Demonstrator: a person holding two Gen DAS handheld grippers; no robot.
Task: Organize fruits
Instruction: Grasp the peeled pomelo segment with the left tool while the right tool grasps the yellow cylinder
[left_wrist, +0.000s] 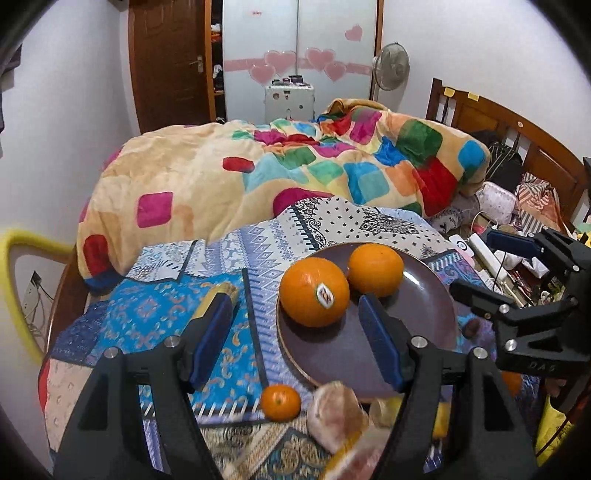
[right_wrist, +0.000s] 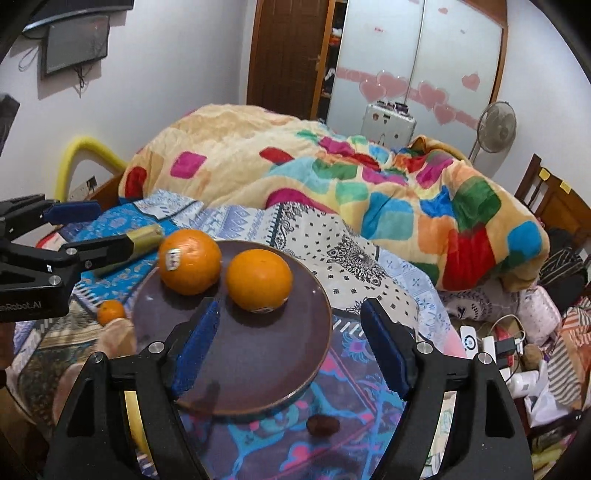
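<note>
A dark brown plate (left_wrist: 417, 325) (right_wrist: 280, 354) lies on the patterned bedspread. Two oranges sit on it: one with a sticker (left_wrist: 314, 291) (right_wrist: 189, 261) and a plain one (left_wrist: 375, 270) (right_wrist: 259, 279). A small tangerine (left_wrist: 280, 401) (right_wrist: 110, 311) lies on the cloth beside the plate, next to a pale pinkish fruit (left_wrist: 338, 413). A small dark fruit (right_wrist: 323, 424) lies near the plate's front. My left gripper (left_wrist: 295, 332) is open and empty, just short of the stickered orange. My right gripper (right_wrist: 288, 339) is open and empty over the plate, also seen in the left wrist view (left_wrist: 476, 266).
A heaped colourful blanket (left_wrist: 295, 173) covers the bed behind the plate. A yellowish tube-like object (right_wrist: 144, 238) lies left of the plate. Cables, chargers and clutter (right_wrist: 498, 343) lie to the right by the wooden headboard (left_wrist: 517, 136). A yellow padded rail (left_wrist: 14, 295) stands at the left.
</note>
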